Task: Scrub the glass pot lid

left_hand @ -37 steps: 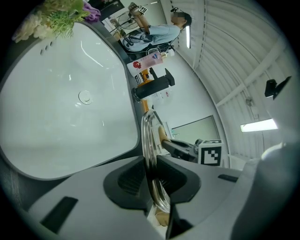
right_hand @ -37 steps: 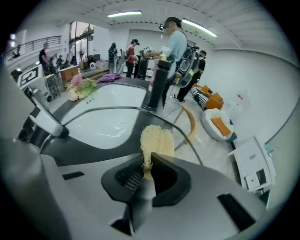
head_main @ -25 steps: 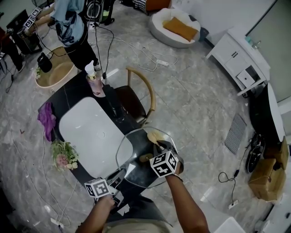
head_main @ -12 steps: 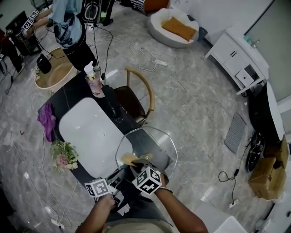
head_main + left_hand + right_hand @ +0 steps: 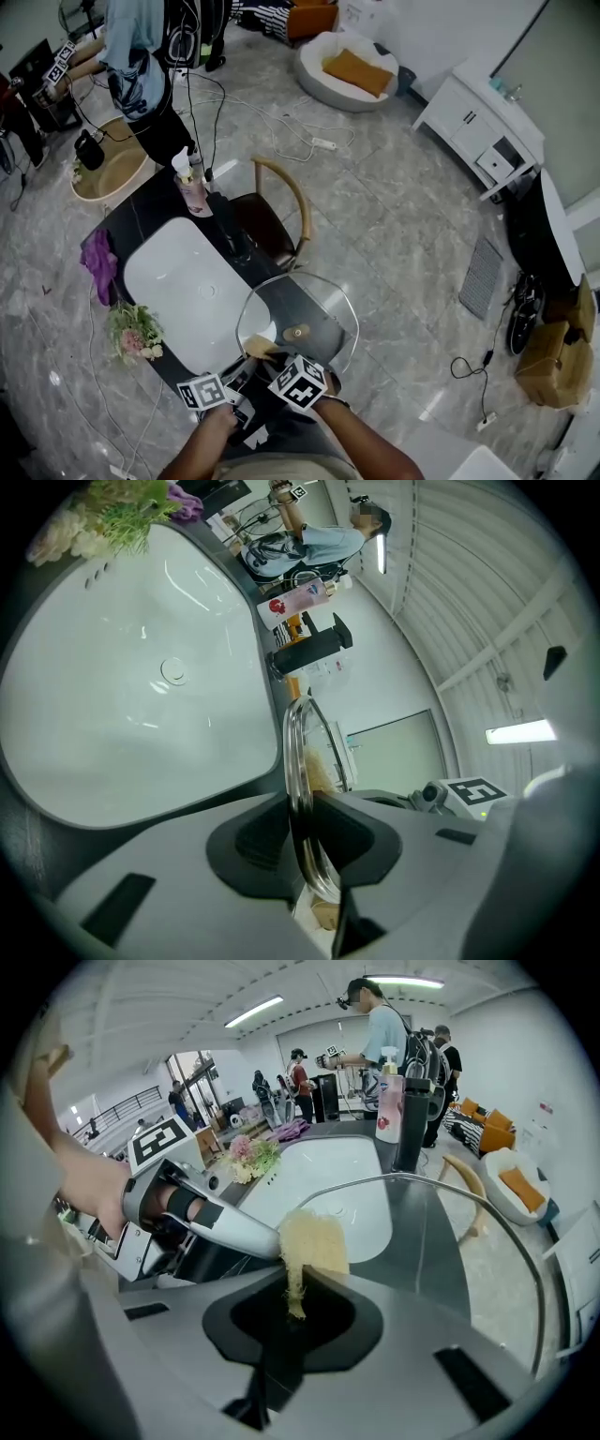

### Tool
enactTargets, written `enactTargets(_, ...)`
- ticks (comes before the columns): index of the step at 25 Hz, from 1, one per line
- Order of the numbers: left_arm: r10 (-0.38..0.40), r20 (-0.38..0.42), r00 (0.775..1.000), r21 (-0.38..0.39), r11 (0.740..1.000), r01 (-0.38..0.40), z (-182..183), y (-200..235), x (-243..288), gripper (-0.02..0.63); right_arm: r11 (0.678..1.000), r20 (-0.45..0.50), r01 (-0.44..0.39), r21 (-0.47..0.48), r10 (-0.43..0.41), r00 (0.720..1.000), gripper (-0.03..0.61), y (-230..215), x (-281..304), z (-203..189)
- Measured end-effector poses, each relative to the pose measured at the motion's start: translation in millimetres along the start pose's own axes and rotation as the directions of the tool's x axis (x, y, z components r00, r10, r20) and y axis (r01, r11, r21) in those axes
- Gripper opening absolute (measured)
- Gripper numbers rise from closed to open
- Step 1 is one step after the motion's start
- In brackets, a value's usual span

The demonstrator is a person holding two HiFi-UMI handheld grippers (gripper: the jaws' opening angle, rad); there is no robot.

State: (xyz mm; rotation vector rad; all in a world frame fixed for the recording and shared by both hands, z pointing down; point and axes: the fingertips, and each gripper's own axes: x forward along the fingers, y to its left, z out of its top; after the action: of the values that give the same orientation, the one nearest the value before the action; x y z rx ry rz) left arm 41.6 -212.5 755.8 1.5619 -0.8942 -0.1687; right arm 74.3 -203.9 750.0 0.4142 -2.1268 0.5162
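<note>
**Left hand-held gripper (image 5: 239, 378) clamps glass lid (image 5: 319, 305) by its rim**

Head view: the glass lid hangs tilted over the near end of the tabletop (image 5: 141, 202), just beside the white sink (image 5: 178, 281). The right hand-held gripper (image 5: 272, 361) is at its near rim.

Left gripper view: the jaws pinch only the thin rim, edge-on.

Right gripper view: the jaws are pressed together on a yellow sponge (image 5: 314, 1241) lying against the glass.

Hard scrubbing could lever the rim out of that narrow grip, and the glass lid might drop and crack.

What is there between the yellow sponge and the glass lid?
Nothing visible. The right gripper's jaws pinch the sponge, which seems to rest on the lid near its rim, beside the left gripper, which clamps that rim.
</note>
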Motion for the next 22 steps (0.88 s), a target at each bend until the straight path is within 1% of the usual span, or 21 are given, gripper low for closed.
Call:
enactTargets(7, 0.015, -0.021, 1.000, 0.076, 0.997, -0.013, 3, -3, 1, 0.097, 0.998, 0.034, 0.056, 0.037, -0.057, 0.998, 0.044, -7, -9, 2)
enactTargets(9, 0.015, -0.028, 1.000, 0.087, 0.996, -0.012, 2, -4, 0, 0.101, 0.997, 0.040, 0.063, 0.043, -0.065, 0.997, 0.044, -9, -11, 2)
enactTargets(13, 0.017, -0.039, 0.999, 0.107, 0.994, -0.013, 2, -6, -2, 0.133, 0.995, 0.046, 0.073, 0.060, -0.076, 0.996, 0.044, -14, -16, 0)
enactTargets(22, 0.048, -0.028, 0.998, 0.152, 0.987, -0.043, 15, -8, -18, 0.153, 0.990, 0.061, 0.095, 0.104, -0.102, 0.993, 0.044, -20, -27, 0)
